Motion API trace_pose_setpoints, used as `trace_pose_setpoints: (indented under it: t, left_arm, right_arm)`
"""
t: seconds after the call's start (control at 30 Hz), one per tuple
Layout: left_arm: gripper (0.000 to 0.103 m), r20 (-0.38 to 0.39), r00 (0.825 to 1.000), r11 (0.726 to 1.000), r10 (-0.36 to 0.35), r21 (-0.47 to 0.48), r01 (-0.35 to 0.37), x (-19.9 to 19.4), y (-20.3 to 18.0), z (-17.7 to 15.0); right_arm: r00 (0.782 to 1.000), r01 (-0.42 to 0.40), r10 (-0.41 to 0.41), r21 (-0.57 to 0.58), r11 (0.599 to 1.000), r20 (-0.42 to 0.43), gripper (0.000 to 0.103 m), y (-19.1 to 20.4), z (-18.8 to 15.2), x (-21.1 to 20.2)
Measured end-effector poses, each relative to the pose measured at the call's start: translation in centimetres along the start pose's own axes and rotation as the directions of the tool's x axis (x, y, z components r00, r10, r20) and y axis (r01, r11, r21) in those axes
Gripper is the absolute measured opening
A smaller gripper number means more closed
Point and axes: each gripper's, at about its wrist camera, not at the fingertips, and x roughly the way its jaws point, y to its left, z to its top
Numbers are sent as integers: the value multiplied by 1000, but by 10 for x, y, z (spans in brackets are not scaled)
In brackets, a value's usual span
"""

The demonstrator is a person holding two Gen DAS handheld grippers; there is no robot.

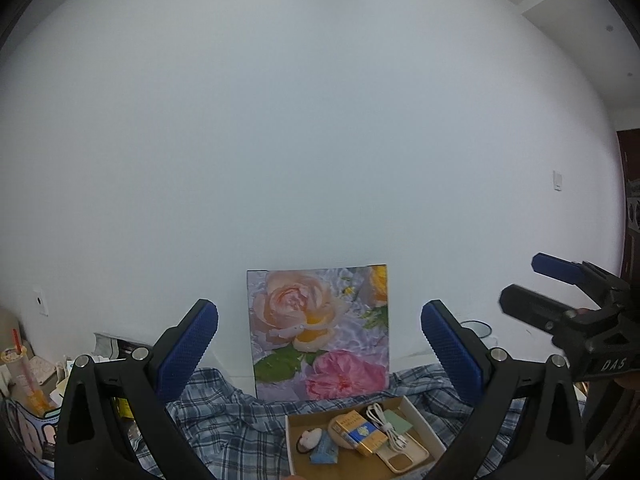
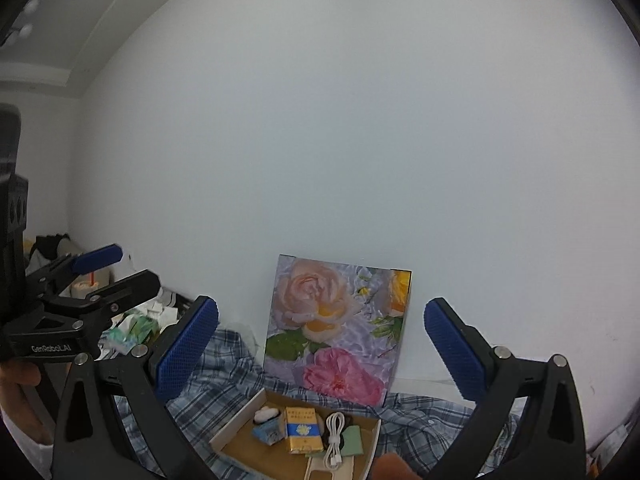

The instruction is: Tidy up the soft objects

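- Left gripper point(image 1: 319, 354): in the left wrist view we see its blue-padded fingers point(image 1: 188, 350) spread wide at the lower left and lower right of the frame. Nothing lies between them and they touch nothing; they hang above the bedding.
- Right gripper point(image 2: 322, 354): in the right wrist view its jaws are likewise spread wide, empty, and clear of everything below. We also see it from the side at the right edge of the left wrist view, fingers parted.
- Plaid cloth point(image 1: 224, 416): blue and white checked fabric, rumpled, across the bottom of both views; the box rests on it.
- Cardboard box point(image 2: 236, 420): shallow, open-topped, at lower centre of the right wrist view and lower centre-right of the left wrist view.
- In the box we count: a white fluffy hair tie point(image 1: 310, 437), a small blue packet point(image 2: 267, 432), a yellow and blue pack point(image 2: 303, 429), a coiled white cable point(image 2: 335, 434), a green card point(image 2: 354, 440) and a beige phone case point(image 1: 402, 456).
- Flower picture point(image 1: 320, 330): a square panel of pink and peach roses, leaning upright against the white wall point(image 1: 320, 120) just behind the box.
- Clutter point(image 1: 28, 376): cups and packets at the lower left of the left wrist view, too indistinct to name.
- A hand point(image 2: 18, 380): partly visible at the left edge of the right wrist view, gripping the left gripper's handle.
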Motion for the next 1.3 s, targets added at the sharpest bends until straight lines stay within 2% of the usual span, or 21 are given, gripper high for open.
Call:
trace_pose_setpoints:
  t: [0.3, 0.53, 0.6, 0.7, 0.87, 1.0, 1.3]
  left_arm:
    - [103, 12, 1000, 999, -17, 42, 17, -38, -21, -8]
    - [103, 2, 1000, 998, -9, 59, 9, -58, -28, -28]
    - [103, 1, 1000, 997, -4, 71, 4, -61, -29, -35]
    - [103, 3, 1000, 997, 24, 71, -24, -62, -27, -47]
    - [103, -40, 998, 997, -51, 48, 53, -61, -25, -69]
    - [103, -55, 997, 996, -52, 74, 56, -61, -30, -86]
    - [103, -135, 990, 997, -49, 48, 56, -49, -15, -126]
  right_arm:
    - [1000, -8, 8, -37, 999, -7, 103, 23, -19, -34]
    - [998, -64, 63, -77, 995, -18, 103, 41, -49, -44]
    - [998, -56, 55, -73, 996, -16, 103, 45, -59, -45]
    - [998, -57, 55, -71, 996, -37, 103, 53, -75, -44]
    - [993, -91, 88, -39, 995, -74, 103, 54, -101, -35]
    - [990, -116, 114, -28, 993, -87, 103, 56, -121, -33]
    - [978, -134, 138, 37, 990, -157, 103, 40, -161, -27]
